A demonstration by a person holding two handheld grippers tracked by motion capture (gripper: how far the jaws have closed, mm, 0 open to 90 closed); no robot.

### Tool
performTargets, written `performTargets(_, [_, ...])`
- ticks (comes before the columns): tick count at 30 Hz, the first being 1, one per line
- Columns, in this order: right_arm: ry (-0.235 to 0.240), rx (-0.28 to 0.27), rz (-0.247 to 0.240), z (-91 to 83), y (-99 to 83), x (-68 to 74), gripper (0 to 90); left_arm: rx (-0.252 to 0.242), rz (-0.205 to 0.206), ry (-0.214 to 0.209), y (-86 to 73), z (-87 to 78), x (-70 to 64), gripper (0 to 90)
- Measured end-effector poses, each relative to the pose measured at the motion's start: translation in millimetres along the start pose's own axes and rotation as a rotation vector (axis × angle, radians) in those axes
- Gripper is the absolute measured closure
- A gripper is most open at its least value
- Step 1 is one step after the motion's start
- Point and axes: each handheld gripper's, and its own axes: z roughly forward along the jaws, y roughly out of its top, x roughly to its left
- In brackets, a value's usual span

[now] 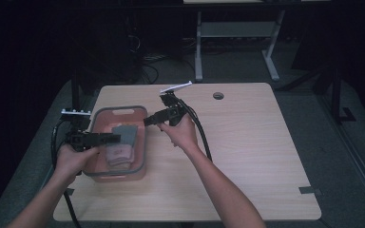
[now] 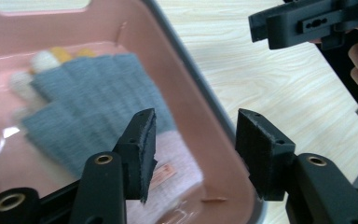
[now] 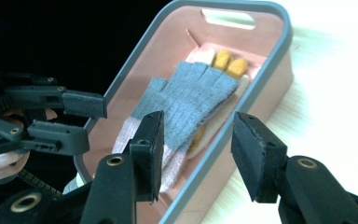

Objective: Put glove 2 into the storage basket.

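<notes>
One pink bin (image 1: 141, 142) with a grey rim, on the left part of one wooden table (image 1: 247, 156). Inside, one grey glove (image 3: 191, 100) with a pale pink cuff, lying flat on top of a second glove with yellow and cream fingertips (image 3: 228, 63); two gloves counted, the lower one mostly hidden under the grey one.

Two grippers. Left gripper (image 1: 116, 138) over the bin's near-left side, jaws spread apart, nothing between them; in its own view the pads straddle the bin's rim, one over the cuff, one over the bare table. Right gripper (image 1: 147, 120) just past the bin's right rim, jaws likewise parted and empty; in its own view the rim runs between the pads.

Small reddish label (image 2: 162, 175) on the cuff, wording too blurred to read. Grey glove's thumb partly behind a jaw in the right gripper view. One round hole (image 1: 218, 95) in the tabletop near the far edge. Room beyond the table too dark to make out.
</notes>
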Motion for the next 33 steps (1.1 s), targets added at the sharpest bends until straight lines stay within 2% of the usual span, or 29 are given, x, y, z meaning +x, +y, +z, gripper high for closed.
performTargets(4, [-0.009, -0.018, 0.004, -10.3, -2.5, -5.8, 52.5, -0.005, 0.013, -0.019, 2.1, 4.7, -8.8, 46.0])
performTargets(10, [-0.025, -0.051, 0.013, -27.8, -9.6, -21.7, 51.1, 0.002, 0.041, -0.047, 5.8, 13.8, -23.1, 44.8])
performTargets(19, [-0.059, -0.073, 0.056, -56.9, -21.5, -39.5, 49.5, 0.014, 0.087, -0.091, 9.4, 31.9, -50.7, 40.9])
performTargets(20, [-0.059, -0.080, 0.059, -60.0, -23.2, -41.8, 49.1, 0.012, 0.093, -0.110, 10.0, 35.4, -56.8, 40.6])
performTargets(21, [-0.059, -0.080, 0.059, -60.0, -23.2, -41.8, 49.1, 0.012, 0.093, -0.110, 10.0, 35.4, -56.8, 40.2])
performTargets(33, [-0.119, -0.113, 0.127, -97.4, -45.4, -71.1, 47.6, 0.033, 0.159, -0.173, 8.2, 61.1, -93.2, 37.2])
